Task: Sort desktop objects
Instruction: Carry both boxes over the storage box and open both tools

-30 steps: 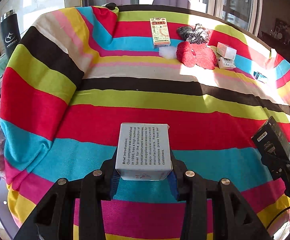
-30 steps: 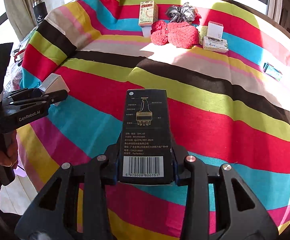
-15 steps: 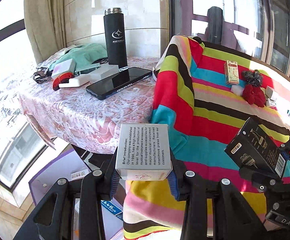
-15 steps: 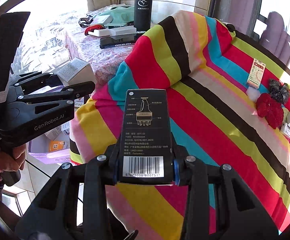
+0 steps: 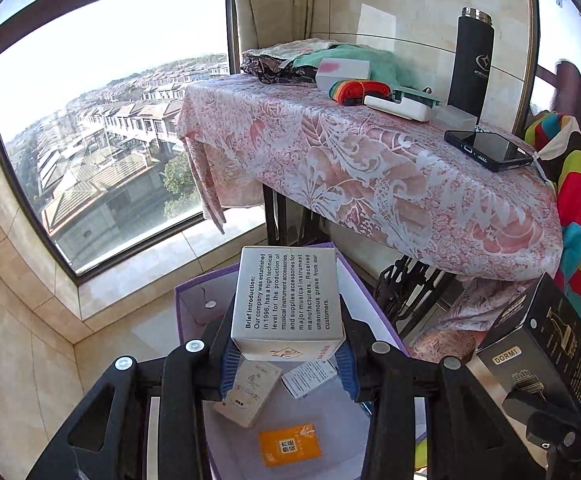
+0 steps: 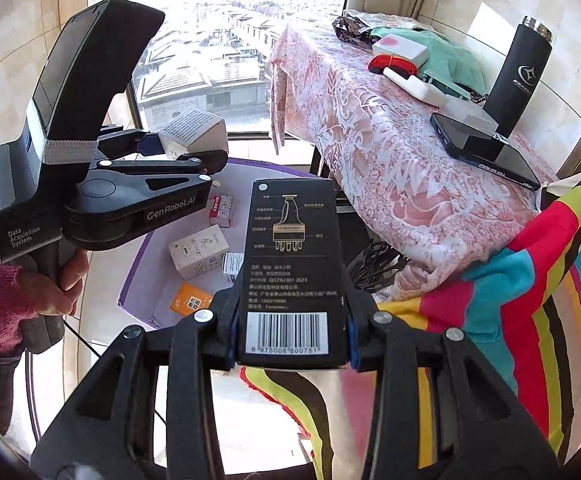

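My left gripper (image 5: 286, 364) is shut on a white box (image 5: 288, 304) with black print and holds it above a purple bin (image 5: 194, 296) on the floor. Several small boxes lie in the bin, among them an orange packet (image 5: 290, 446). My right gripper (image 6: 290, 354) is shut on a tall black box (image 6: 294, 276) with a barcode, held at the corner of the striped table (image 6: 530, 300). In the right wrist view the left gripper (image 6: 182, 152) with the white box (image 6: 194, 128) hangs over the purple bin (image 6: 134, 276). The black box also shows in the left wrist view (image 5: 546, 344).
A side table under a pink patterned cloth (image 5: 370, 168) carries a black flask (image 5: 472, 64), a phone (image 5: 488, 150), a white box and a green cloth. A large window (image 5: 102, 120) and a tiled sill stand behind the bin.
Both grippers have swung left, off the striped table, with their boxes. The left gripper now hangs over the purple bin on the floor; the right one is at the table's corner.
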Tool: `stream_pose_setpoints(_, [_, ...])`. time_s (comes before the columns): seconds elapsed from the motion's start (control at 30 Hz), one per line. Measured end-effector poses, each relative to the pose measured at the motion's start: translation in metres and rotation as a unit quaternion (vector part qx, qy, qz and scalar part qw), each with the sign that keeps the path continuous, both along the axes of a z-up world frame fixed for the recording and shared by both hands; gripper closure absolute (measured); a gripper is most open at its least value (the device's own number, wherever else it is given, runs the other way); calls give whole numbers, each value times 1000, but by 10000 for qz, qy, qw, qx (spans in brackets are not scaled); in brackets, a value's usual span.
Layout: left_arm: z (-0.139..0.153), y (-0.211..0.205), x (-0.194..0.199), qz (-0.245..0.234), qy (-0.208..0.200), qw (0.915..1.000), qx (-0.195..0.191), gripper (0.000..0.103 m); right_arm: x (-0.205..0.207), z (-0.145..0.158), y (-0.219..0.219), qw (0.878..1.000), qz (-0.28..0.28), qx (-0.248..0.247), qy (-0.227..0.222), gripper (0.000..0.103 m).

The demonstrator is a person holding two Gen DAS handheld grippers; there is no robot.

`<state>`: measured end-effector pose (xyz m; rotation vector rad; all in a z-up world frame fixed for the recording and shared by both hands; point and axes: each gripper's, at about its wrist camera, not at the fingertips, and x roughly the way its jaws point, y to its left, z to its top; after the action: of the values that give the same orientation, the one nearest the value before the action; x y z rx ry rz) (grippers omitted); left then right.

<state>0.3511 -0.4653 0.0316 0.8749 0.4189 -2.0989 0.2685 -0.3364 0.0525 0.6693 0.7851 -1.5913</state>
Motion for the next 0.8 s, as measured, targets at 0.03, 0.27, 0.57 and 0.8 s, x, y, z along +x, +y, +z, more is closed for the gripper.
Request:
stream_pose_setpoints(0.03, [-3,-6,3,57,23,10000,42,62,3,-6,-8,9999,96,63,-27,61])
stream_pose_setpoints(0.27, [-22,-40,11,454,-212,9987,49,61,19,-39,-48,9988,398,286,-27,61])
stream_pose_setpoints(0.57, [-35,-54,14,743,-466,9961,-19,18,19,-58,-58,9984,421,358,-117,29])
stream_pose_setpoints(0.8, [-41,-51,14,695,-403,9966,186,17,19,-54,-51,9988,352,317,-157,28])
